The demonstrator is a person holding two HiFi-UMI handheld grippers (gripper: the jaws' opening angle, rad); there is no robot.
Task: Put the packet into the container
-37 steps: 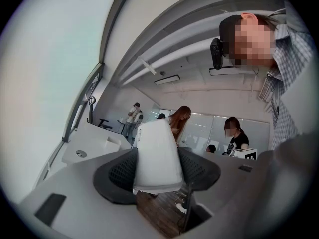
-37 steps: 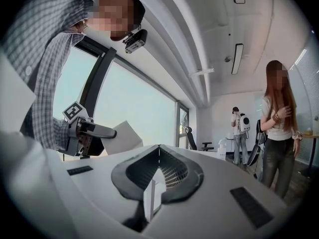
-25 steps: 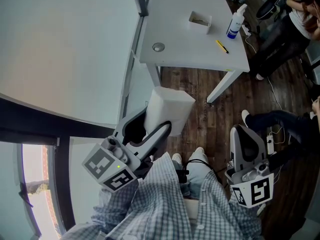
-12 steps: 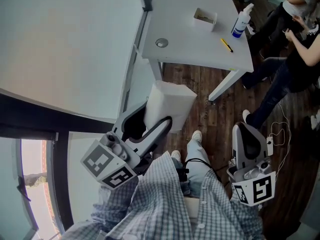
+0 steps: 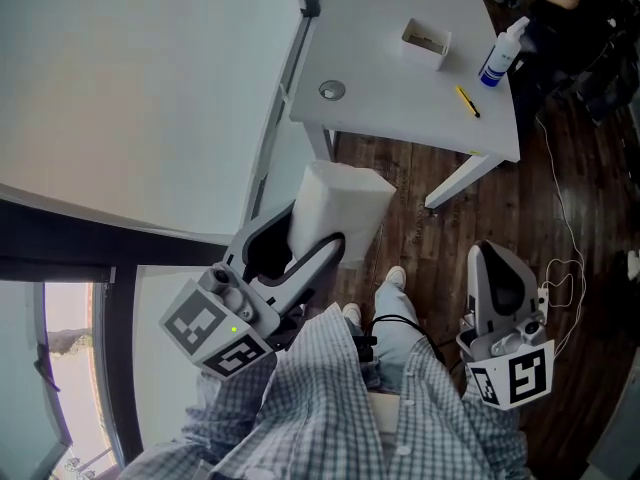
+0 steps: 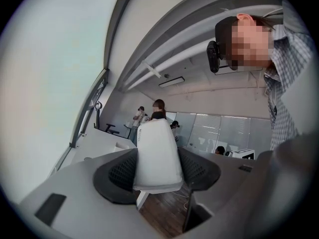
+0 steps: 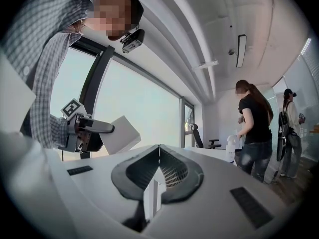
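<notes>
Nearest, at my ten o'clock, my left gripper [image 5: 300, 243] is clamped on the packet [image 5: 340, 208]. Both pads press its flat sides so it juts level ahead and can't sag during the carry. At my three o'clock my right gripper [image 5: 497, 260] is pinched together on nothing, held low and clear, I judge, because one hand suffices. Far off toward one o'clock the container [image 5: 426, 41] sits open-topped on the white table [image 5: 400, 103], near a spray bottle [image 5: 497, 56]. The packet is well apart from it.

Head camera stares steeply down over left gripper [image 5: 316, 236] and right gripper [image 5: 497, 268]; their cameras look level along the jaws, sharing the white table [image 5: 400, 78].
</notes>
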